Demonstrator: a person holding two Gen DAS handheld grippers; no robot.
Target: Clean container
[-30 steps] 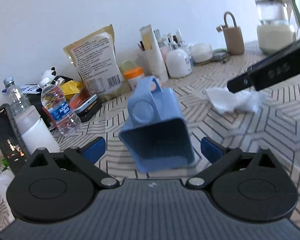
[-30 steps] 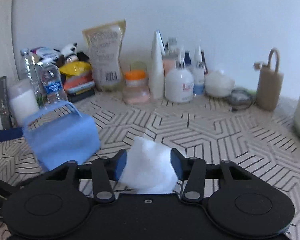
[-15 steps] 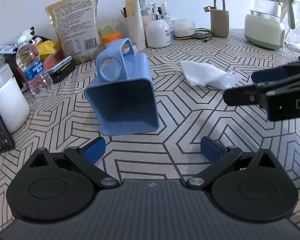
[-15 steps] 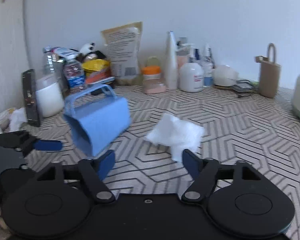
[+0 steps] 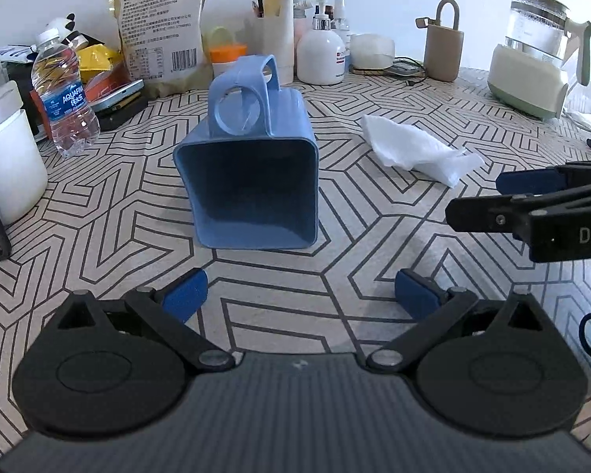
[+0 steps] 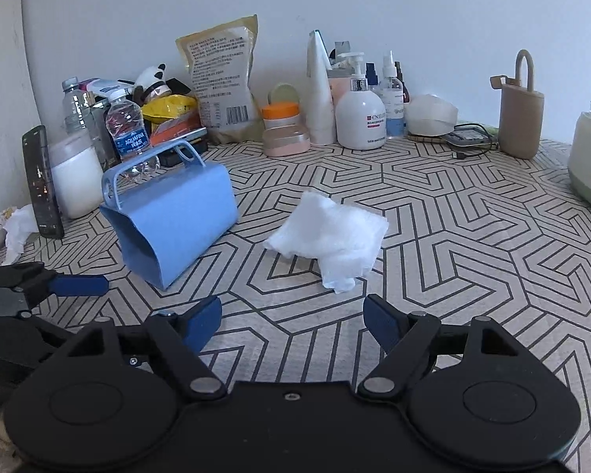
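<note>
Blue plastic container [image 5: 252,169] with squarish flared mouth and looped handle, lying on its side on geometric-patterned tabletop [image 5: 335,268], smooth matte walls. Crumpled white tissue [image 6: 331,232] just beside it, apart. Left hand-held gripper [image 5: 299,295] spread wide, holding nothing, mouth of container ahead. Right hand-held gripper [image 6: 291,319] likewise spread, holding nothing, short of tissue. Clear ribbed water bottle [image 5: 65,94] behind.

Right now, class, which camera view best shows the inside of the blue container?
The left wrist view: the blue container lies on its side with its open mouth facing that camera. The right wrist view shows only its outer wall and handle, so its inside is hidden.
</note>
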